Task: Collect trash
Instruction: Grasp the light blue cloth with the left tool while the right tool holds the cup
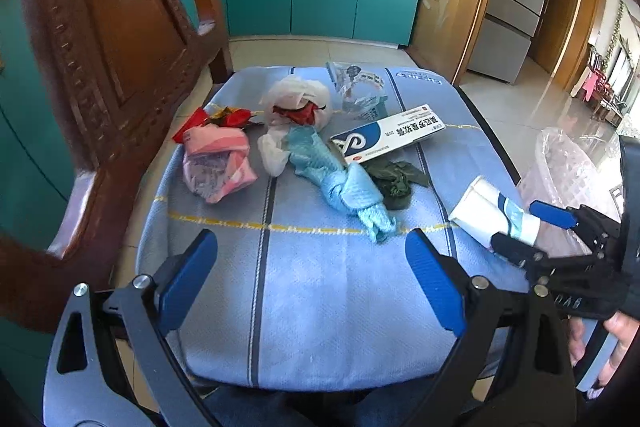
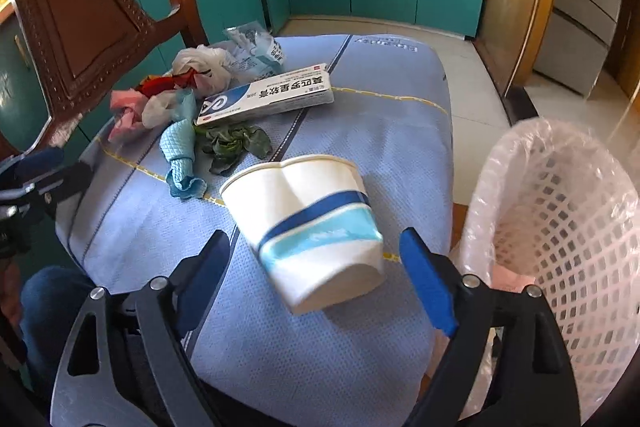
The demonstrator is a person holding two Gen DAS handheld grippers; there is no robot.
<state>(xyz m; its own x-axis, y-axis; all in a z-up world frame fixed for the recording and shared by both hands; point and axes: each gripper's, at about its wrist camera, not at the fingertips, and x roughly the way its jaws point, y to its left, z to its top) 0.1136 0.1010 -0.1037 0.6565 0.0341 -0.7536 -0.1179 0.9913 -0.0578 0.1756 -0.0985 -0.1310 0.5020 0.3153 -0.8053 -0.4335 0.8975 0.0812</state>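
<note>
Paper cup (image 2: 316,227) (dented) lies between right tool's (image 2: 314,269) wide-open jaws, ungripped.

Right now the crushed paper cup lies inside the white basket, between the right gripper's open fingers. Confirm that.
Not quite. The crushed paper cup lies on the blue cushion, beside the white basket, not inside it. The right gripper does straddle it with open fingers, as the right wrist view shows.
</note>
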